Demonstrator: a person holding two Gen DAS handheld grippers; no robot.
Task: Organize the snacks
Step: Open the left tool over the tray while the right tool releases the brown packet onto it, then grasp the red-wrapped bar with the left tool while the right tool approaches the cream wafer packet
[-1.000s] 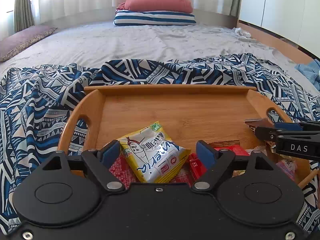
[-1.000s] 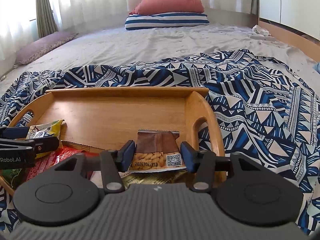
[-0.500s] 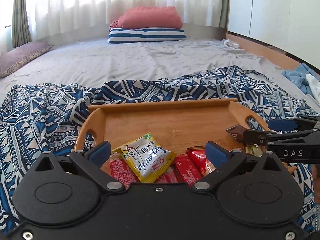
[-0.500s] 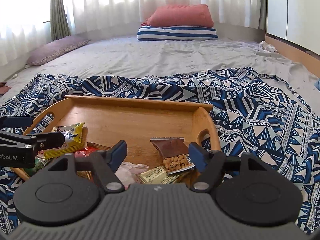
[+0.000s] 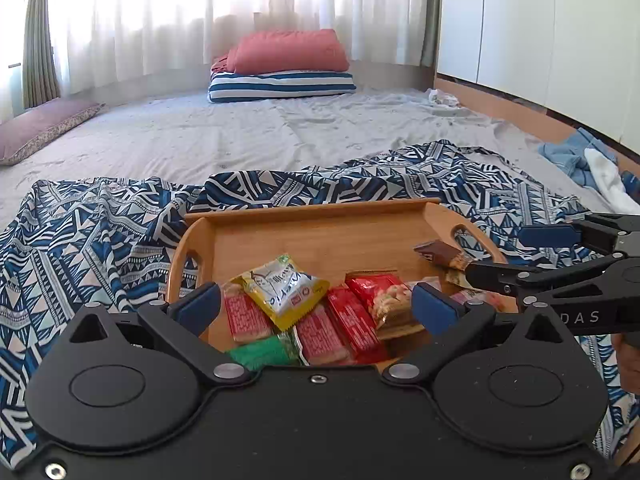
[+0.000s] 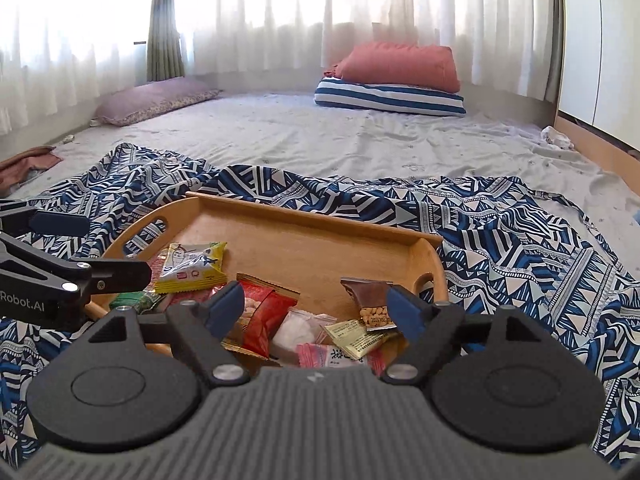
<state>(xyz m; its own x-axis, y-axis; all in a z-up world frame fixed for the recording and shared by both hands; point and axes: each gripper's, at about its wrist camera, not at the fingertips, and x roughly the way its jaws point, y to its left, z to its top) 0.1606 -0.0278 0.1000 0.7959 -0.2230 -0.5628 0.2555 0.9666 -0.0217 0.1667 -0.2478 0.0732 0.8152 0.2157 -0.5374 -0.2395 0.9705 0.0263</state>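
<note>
A wooden tray (image 5: pixel 320 236) (image 6: pixel 304 240) sits on a blue patterned cloth and holds several snack packets at its near end. A yellow packet (image 5: pixel 280 284) (image 6: pixel 192 266) lies on top of red packets (image 5: pixel 356 320) and a green one (image 5: pixel 260 352). A brown peanut packet (image 6: pixel 366 298) (image 5: pixel 440 254) rests near the tray's right handle. My left gripper (image 5: pixel 316 306) hovers open above the yellow packet, gripping nothing. My right gripper (image 6: pixel 316 310) is above the tray's right half; its jaws are opening and nothing is pressed between them.
The patterned cloth (image 5: pixel 100 232) spreads over a grey bed sheet (image 5: pixel 240 136). A red pillow on a striped one (image 5: pixel 288 68) lies at the far end, a purple pillow (image 5: pixel 44 124) at the left. Blue and white clothes (image 5: pixel 588 164) lie at the right by white cupboards.
Both grippers have let go of their packets, opened wider, and pulled back and up from the tray. The yellow packet and the peanut packet now lie in the tray.
</note>
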